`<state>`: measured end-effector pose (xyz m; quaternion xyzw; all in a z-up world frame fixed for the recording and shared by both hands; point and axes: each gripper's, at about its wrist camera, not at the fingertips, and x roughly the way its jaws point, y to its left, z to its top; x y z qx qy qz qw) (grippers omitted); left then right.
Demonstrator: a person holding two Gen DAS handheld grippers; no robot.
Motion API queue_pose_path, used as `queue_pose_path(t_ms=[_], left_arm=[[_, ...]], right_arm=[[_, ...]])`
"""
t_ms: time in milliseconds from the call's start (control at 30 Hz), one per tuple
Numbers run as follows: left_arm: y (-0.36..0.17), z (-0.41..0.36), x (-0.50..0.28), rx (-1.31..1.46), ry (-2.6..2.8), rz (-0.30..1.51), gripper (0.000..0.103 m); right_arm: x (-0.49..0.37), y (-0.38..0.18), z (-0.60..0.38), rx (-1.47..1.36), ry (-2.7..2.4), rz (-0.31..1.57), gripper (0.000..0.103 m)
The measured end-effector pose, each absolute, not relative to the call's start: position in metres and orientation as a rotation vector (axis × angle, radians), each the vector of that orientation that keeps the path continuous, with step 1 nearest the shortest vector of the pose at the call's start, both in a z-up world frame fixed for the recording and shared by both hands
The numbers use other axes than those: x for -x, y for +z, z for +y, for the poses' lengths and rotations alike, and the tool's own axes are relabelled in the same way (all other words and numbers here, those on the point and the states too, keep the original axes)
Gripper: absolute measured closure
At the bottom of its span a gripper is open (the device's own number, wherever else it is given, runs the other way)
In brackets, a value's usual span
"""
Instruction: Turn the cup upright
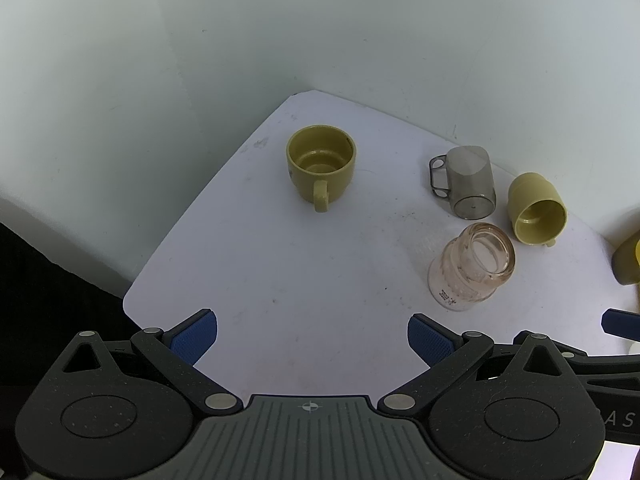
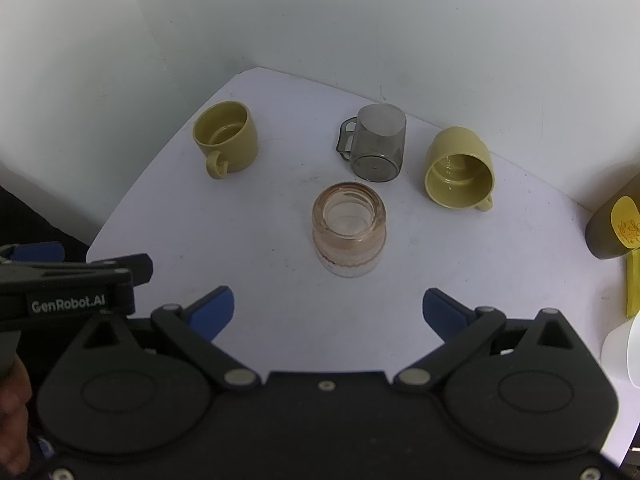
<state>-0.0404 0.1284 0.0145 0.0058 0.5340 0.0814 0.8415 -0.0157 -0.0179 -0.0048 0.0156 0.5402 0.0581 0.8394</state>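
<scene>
An olive mug [image 1: 321, 166] [image 2: 226, 138] stands upright at the far left of the white table, handle towards me. A grey see-through cup [image 1: 469, 182] [image 2: 377, 143] stands upside down, handle to the left. A pale yellow mug [image 1: 537, 208] [image 2: 459, 168] lies on its side, mouth towards me. A pink glass jar [image 1: 472, 266] [image 2: 349, 229] stands upright in front. My left gripper [image 1: 312, 338] is open and empty, near the table's front edge. My right gripper [image 2: 328, 312] is open and empty, just short of the jar.
The white table [image 1: 280, 280] [image 2: 248, 216] sits in a corner of white walls. A dark olive container with a yellow label [image 2: 618, 224] stands at the right edge, with a yellow item and a white object [image 2: 624, 352] below it. The left gripper's body shows in the right wrist view [image 2: 68, 284].
</scene>
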Motion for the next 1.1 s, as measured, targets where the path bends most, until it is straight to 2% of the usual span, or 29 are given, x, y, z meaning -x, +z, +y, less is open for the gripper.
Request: queue_pose_path(t_ms=[1100], left_arm=[[0.0212, 0.1213, 0.0379, -0.039, 0.166, 1.128, 0.0]], right_arm=[[0.0149, -0.0045, -0.0251, -0.035, 0.117, 1.147, 0.001]])
